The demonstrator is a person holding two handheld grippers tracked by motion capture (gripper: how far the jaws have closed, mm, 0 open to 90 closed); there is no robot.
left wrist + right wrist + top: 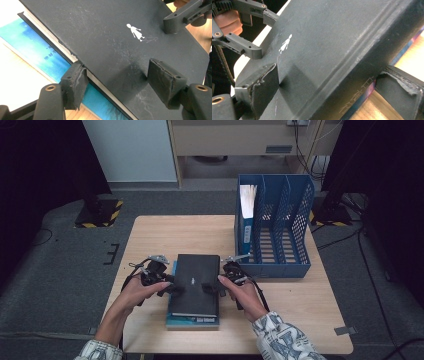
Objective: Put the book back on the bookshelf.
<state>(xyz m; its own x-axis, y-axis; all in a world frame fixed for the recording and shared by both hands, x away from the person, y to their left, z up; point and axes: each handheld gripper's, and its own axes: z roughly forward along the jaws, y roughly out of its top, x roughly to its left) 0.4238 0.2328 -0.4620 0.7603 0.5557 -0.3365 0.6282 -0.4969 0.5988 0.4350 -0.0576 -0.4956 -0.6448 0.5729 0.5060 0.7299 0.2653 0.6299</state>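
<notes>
A black hardcover book (194,282) with a small white figure (136,32) on its cover lies on top of a blue book (192,321) near the table's front edge. My left gripper (172,287) straddles the black book's left page edge. One pad (75,82) sits against the pages, and the other pad (165,82) is just over the cover. My right gripper (212,287) straddles the spine side (352,60). One of its pads (265,85) is at the cover, and the other pad (399,92) stands apart below the spine. A hand holds each gripper.
A blue three-slot file rack (280,265) stands at the table's right, close behind my right gripper. Its leftmost slot holds a blue binder with white papers (246,210). Bare wooden tabletop (165,235) lies behind and to the left of the books.
</notes>
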